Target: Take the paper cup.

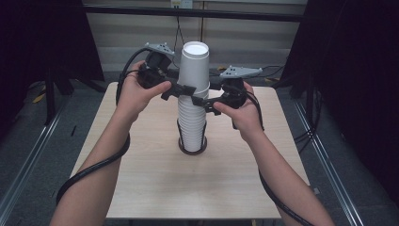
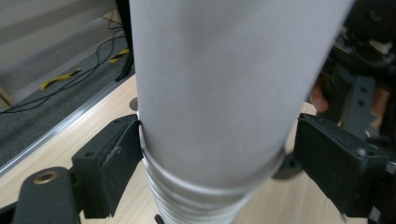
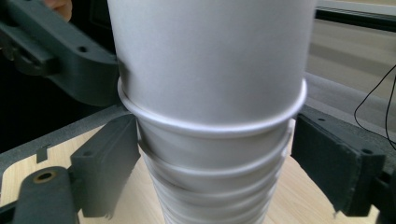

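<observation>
A tall stack of upside-down white paper cups [image 1: 191,122] stands in a black wire holder [image 1: 192,149] at the middle of the wooden table [image 1: 141,179]. The top cup [image 1: 194,66] sits raised above the rest. My left gripper [image 1: 186,89] comes in from the left, and its pads press on the top cup [image 2: 219,84] just above its rolled rim. My right gripper [image 1: 202,101] reaches in from the right, a little lower. Its pads clamp the stack [image 3: 210,158] right under the top cup's rim [image 3: 210,126]. Both of the person's hands hold the grippers level.
Black cables trail from both grippers along the forearms. Dark curtains hang at both sides, and a black bar [image 1: 197,13] runs across the back. Floor rails [image 1: 28,160] flank the table, and loose cables [image 2: 93,60] lie on the grey floor behind it.
</observation>
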A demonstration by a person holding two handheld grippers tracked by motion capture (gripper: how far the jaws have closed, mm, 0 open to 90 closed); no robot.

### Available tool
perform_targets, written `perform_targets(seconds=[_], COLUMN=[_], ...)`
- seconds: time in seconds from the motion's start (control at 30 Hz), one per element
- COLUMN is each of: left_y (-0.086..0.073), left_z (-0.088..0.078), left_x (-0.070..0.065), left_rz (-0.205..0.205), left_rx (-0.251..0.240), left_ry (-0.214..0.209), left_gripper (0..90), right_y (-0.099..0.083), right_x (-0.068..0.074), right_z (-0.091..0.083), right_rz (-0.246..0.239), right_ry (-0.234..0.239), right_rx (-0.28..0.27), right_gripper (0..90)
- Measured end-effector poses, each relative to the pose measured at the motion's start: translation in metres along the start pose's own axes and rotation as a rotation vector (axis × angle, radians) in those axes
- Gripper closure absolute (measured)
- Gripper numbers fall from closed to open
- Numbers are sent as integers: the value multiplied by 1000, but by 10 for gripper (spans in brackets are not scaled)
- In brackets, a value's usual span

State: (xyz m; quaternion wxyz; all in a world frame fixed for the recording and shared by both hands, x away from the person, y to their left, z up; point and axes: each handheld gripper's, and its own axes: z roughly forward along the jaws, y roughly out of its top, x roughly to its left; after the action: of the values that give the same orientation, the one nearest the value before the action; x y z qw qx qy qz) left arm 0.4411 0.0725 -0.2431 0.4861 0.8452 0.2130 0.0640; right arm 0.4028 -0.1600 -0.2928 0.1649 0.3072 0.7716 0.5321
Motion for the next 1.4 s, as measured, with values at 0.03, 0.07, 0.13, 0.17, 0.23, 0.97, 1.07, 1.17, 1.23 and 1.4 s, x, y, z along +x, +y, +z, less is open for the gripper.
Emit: perform_targets(seconds=[0.03, 0.07, 0.13, 0.17, 0.23, 0.97, 1.07, 1.17, 1.23, 1.4], left_y=[0, 1, 1, 2, 2, 2, 6, 9, 10, 15], left_z=[2, 3, 6, 8, 13, 30, 25, 23, 21, 17], left_x=[0, 1, 1, 2, 2, 2, 1, 1, 1, 0], left_rz=[2, 5, -5, -8, -14, -39, -43, -53, -58, -64], left_rx=[-1, -7, -15, -11, -22, -47, -76, -90, -103, -112], left_ry=[4, 6, -2, 3, -3, 6, 9, 3, 6, 14], left_gripper=[144, 139, 116, 103, 90, 71, 85, 91, 95, 98], right_y=[0, -1, -1, -2, -2, -3, -3, -3, -3, -3], right_x=[0, 0, 0, 0, 0, 1, 1, 1, 2, 2], right_z=[1, 2, 2, 3, 3, 4, 4, 4, 4, 4], right_rz=[-2, -1, 7, 11, 6, 0, -5, -3, -3, -7], right_ry=[-3, -5, -4, 0, -2, -11, -9, -10, -13, -17], right_rx=[1, -1, -6, -11, -13, -26, -24, -23, -23, -19], right_gripper=[131, 128, 126, 125, 125, 121, 123, 123, 122, 121])
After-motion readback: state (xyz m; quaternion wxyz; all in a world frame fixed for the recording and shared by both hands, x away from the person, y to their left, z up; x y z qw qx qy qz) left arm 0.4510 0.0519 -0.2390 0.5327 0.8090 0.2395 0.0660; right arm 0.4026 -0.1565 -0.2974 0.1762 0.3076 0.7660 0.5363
